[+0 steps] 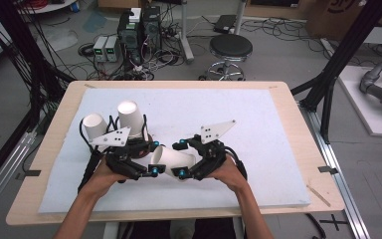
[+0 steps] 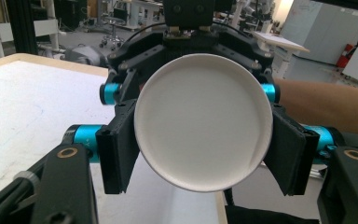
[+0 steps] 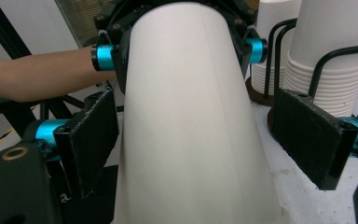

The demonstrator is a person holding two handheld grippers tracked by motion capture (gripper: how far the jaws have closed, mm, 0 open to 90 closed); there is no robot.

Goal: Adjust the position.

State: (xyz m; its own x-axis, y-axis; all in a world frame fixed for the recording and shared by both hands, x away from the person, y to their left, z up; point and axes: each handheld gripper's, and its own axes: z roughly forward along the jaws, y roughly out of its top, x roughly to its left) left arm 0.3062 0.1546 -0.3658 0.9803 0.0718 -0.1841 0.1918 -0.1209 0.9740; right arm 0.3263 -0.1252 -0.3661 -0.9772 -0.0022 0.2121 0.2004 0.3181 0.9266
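Observation:
A white paper cup (image 1: 173, 158) lies on its side in the air between my two grippers, above the near middle of the white mat (image 1: 238, 124). In the left gripper view the cup's round base (image 2: 204, 122) faces the camera, and my left gripper (image 2: 203, 149) is shut on it with both pads pressed against its sides. In the right gripper view the cup's wall (image 3: 191, 130) widens toward the camera. My right gripper (image 3: 200, 140) stands open around that wide end, with a gap at the right pad (image 3: 310, 140).
Two stacks of upturned white cups (image 1: 129, 117) (image 1: 94, 127) stand in a black wire holder at the mat's left, just behind my left gripper (image 1: 153, 158); they also show in the right gripper view (image 3: 335, 70). A stool (image 1: 230, 49) and computers stand beyond the table's far edge.

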